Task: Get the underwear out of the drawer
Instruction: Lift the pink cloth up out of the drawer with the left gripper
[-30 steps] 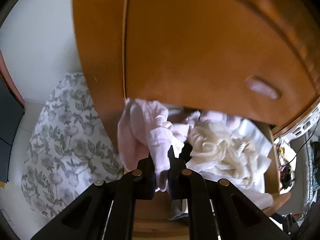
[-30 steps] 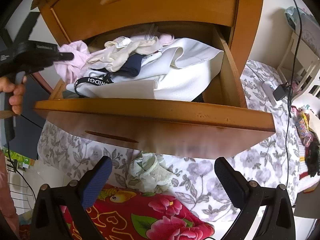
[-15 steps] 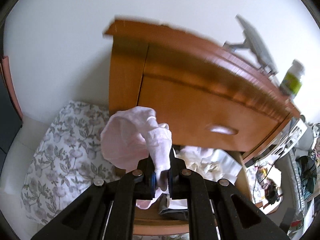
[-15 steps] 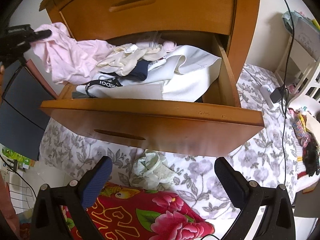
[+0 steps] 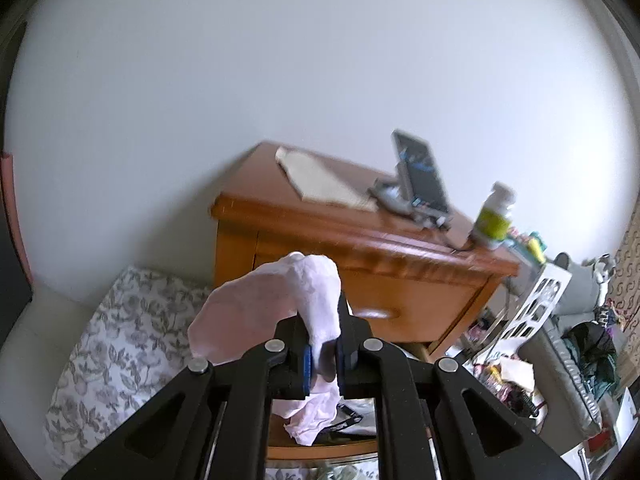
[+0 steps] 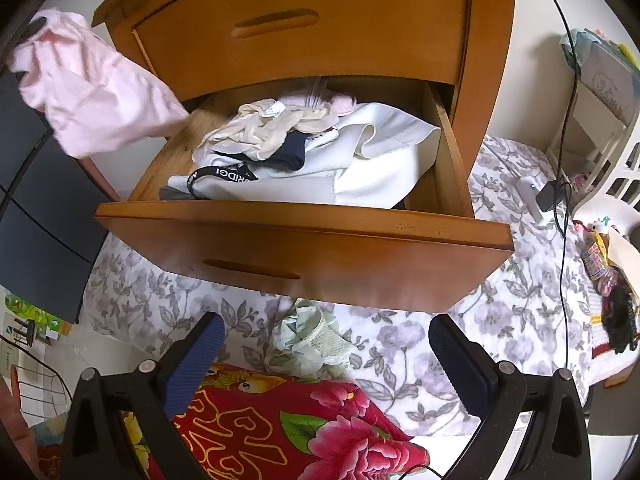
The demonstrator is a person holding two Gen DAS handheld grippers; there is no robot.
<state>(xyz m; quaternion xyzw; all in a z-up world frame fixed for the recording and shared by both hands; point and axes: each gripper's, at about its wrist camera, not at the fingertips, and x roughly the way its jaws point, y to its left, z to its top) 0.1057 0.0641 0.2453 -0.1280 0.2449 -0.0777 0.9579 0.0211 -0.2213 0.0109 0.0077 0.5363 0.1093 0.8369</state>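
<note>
The left hand-held gripper (image 5: 322, 354) was clenched on the pink underwear (image 5: 276, 308), and what a firm pinch it was: a fold of cloth sat squeezed between the blue pads (image 5: 307, 364), the rest ballooning up over the jaws and trailing down beneath them. From the right wrist view, the garment hung in the air off the drawer's (image 6: 304, 220) left corner, up beside the dresser (image 6: 484, 40), with no part of it visibly lying in the drawer. That high hold made sense: limp fabric drags, so it needed lifting above the drawer's front edge before it could swing away.

The right hand-held gripper (image 6: 324, 356) stood released, jaws spread wide and nothing between them. It hovered low in front of the drawer, over the bed (image 6: 420, 344), probably parked there to stay out of the way.

Inside the drawer, a heap remained: cream pieces (image 6: 268, 128), a navy one (image 6: 292, 152), a black lettered waistband (image 6: 224, 172), all on a white fold (image 6: 380, 172). A pale green garment (image 6: 312, 340) lay on the bed below the drawer front, touching the red floral blanket (image 6: 300, 428), so that looked like the drop spot.
</note>
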